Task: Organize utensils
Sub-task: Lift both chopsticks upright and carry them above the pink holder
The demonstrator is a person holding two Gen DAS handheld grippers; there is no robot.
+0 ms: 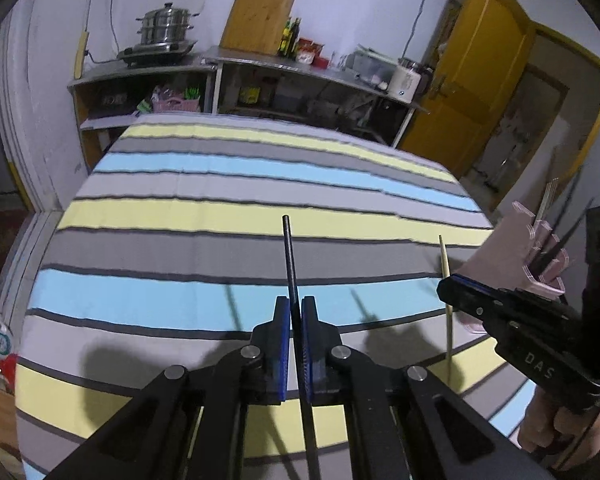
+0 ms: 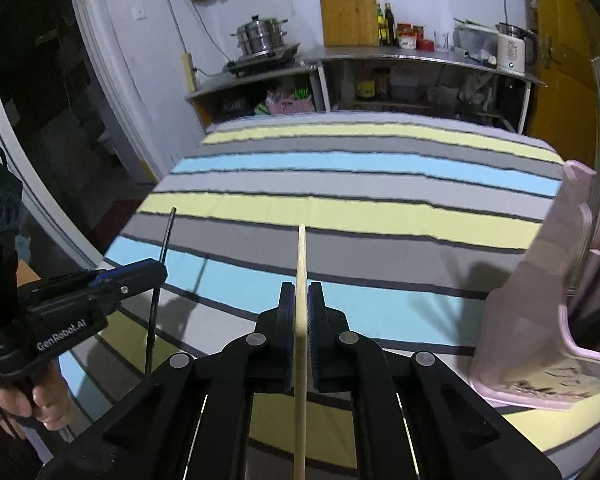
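My left gripper (image 1: 296, 304) is shut on a black chopstick (image 1: 290, 256) that points away over the striped table. It also shows in the right wrist view (image 2: 165, 240). My right gripper (image 2: 300, 290) is shut on a pale wooden chopstick (image 2: 301, 256), also seen in the left wrist view (image 1: 445, 264). A pink utensil holder (image 2: 540, 304) stands at the right, close to the right gripper, with several black and pale chopsticks in it. It shows in the left wrist view (image 1: 512, 252) behind the right gripper (image 1: 450, 284).
The table has a striped cloth (image 1: 220, 216) in yellow, blue and grey. Behind it stands a metal shelf counter (image 1: 260, 60) with a steamer pot (image 1: 166, 26), a wooden board, bottles and a kettle. A yellow door (image 1: 480, 80) is at the right.
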